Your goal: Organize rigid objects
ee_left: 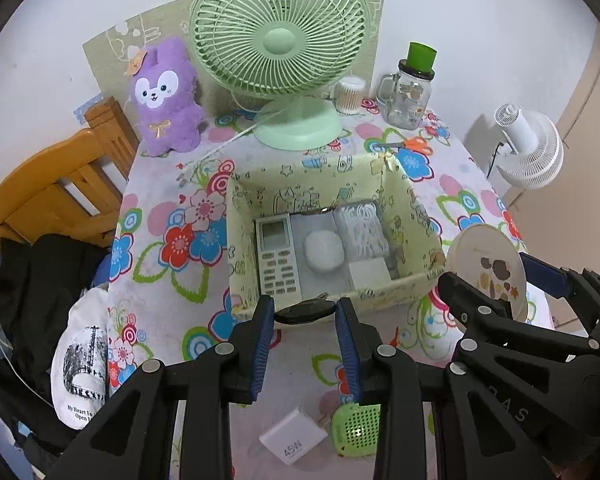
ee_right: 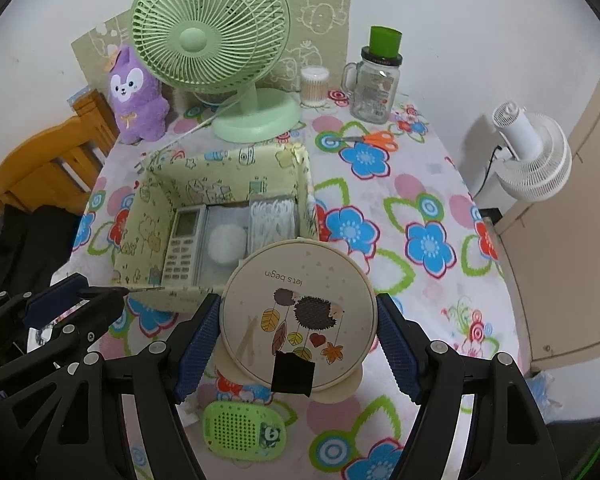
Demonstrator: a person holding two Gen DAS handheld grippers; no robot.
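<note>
Left hand-held gripper (ee_left: 305, 312): clamped on a black key fob (ee_left: 306, 311) above the storage box (ee_left: 414, 280). Right hand-held gripper (ee_right: 298, 320): clamped on a round hedgehog-print mirror (ee_right: 300, 316).

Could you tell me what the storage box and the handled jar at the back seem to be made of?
The storage box looks like printed fabric or paper over card, matte: its walls bow and crease. The handled jar looks like clear glass, glossy: its contents and the cloth show through it.
</note>
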